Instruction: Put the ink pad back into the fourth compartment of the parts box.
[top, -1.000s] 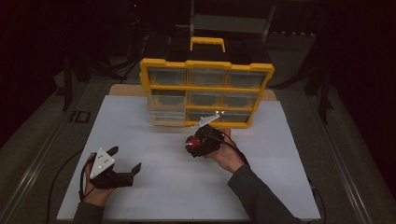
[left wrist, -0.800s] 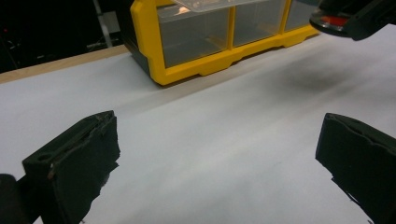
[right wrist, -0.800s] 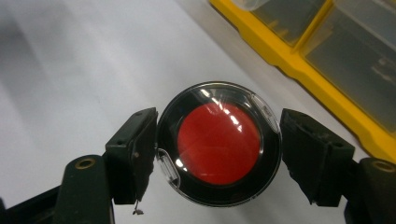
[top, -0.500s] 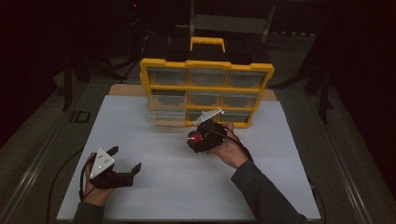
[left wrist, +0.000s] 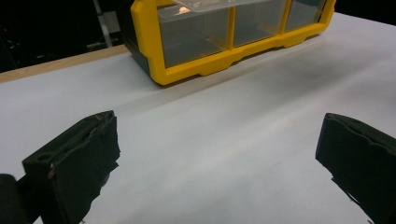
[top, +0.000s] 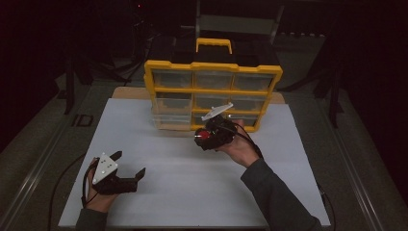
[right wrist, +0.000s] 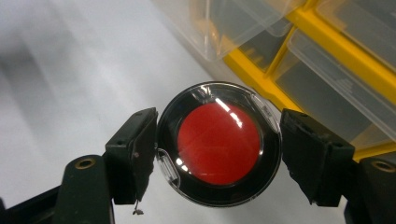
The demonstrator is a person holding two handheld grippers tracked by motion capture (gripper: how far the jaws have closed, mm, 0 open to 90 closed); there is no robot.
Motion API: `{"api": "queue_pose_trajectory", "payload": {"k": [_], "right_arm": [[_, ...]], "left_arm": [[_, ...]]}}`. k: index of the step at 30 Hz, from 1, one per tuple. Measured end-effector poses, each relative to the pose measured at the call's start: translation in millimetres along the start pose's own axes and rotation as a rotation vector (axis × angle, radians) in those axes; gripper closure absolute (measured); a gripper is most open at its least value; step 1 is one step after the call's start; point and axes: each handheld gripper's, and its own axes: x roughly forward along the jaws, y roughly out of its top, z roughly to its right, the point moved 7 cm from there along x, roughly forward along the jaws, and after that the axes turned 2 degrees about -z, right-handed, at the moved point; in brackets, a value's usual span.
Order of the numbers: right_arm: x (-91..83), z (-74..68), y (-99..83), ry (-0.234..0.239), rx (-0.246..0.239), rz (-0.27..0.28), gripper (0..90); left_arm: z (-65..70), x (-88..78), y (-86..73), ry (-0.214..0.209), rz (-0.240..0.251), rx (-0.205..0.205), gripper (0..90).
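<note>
A round black case with a red disc inside and a clear lid (right wrist: 219, 143) sits between the jaws of my right gripper (right wrist: 218, 154), which is shut on it. In the high view that gripper (top: 206, 136) hovers above the white table, just in front of the yellow drawer organizer (top: 211, 94). A clear drawer (top: 169, 118) at the organizer's lower left is pulled out. My left gripper (top: 129, 167) rests near the table's front left with its jaws open and nothing between them; its own view shows the fingers (left wrist: 74, 163) wide apart over bare table.
The organizer has a yellow carry handle (top: 213, 44) and several clear drawers. A white board (top: 192, 192) covers the table; a wooden edge (top: 127, 91) shows behind it. Dark floor and stands surround the table.
My right gripper has risen a little with the round case and drifted slightly toward the organizer. The left gripper has kept still.
</note>
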Motion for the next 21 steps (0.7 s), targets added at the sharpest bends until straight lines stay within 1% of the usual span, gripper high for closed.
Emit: {"api": "queue_pose_trajectory", "payload": {"k": [12, 13, 17, 21], "right_arm": [[-8.7, 8.8, 14.2, -0.001, 0.004, 0.013, 29.2], [-10.1, 9.8, 16.1, -0.001, 0.011, 0.012, 29.2], [-13.3, 12.8, 21.2, -0.002, 0.016, 0.019, 29.2], [-16.8, 16.3, 26.4, -0.005, 0.012, 0.026, 29.2]], "left_arm": [[-0.2, 0.0, -0.2, 0.000, 0.000, -0.001, 0.0], [-0.2, 0.0, -0.2, 0.000, 0.000, -0.001, 0.0], [-0.5, -0.4, 0.0, 0.001, 0.001, -0.003, 0.0], [-0.6, -0.4, 0.0, 0.002, 0.001, -0.003, 0.0]]}}
